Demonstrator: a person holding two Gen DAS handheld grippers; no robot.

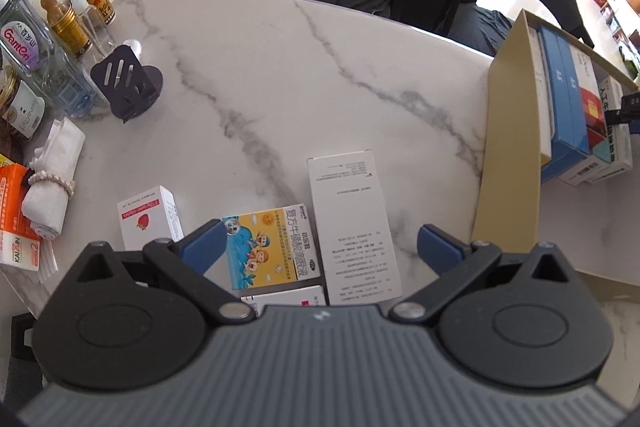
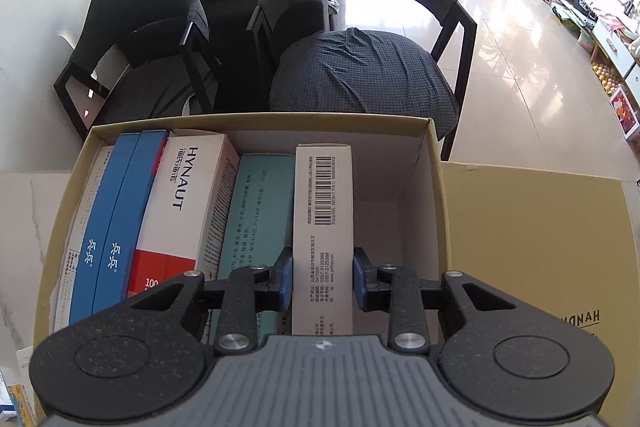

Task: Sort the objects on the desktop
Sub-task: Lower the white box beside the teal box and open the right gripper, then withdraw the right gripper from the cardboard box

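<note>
1. Marble worktop (image 1: 280,75) stands by two dark chairs, carrying a tan cardboard box (image 2: 256,121) at its right end.
2. Right hand-held gripper (image 2: 322,279) is clamped on a slim white carton (image 2: 322,211), held upright inside the cardboard box beside a teal carton (image 2: 256,211).
3. Left hand-held gripper (image 1: 320,251) hangs with jaws wide apart over loose cartons on the worktop.
4. I judge the cartons light, stiff, and easily dented; the flat broad faces suit a gentle pinch.
5. Counted in the cardboard box: two blue cartons (image 2: 116,219), one red-and-white, one teal, one held.
6. Loose on the worktop: cartoon carton (image 1: 268,247), long white carton (image 1: 354,227), strawberry carton (image 1: 150,217).
</note>
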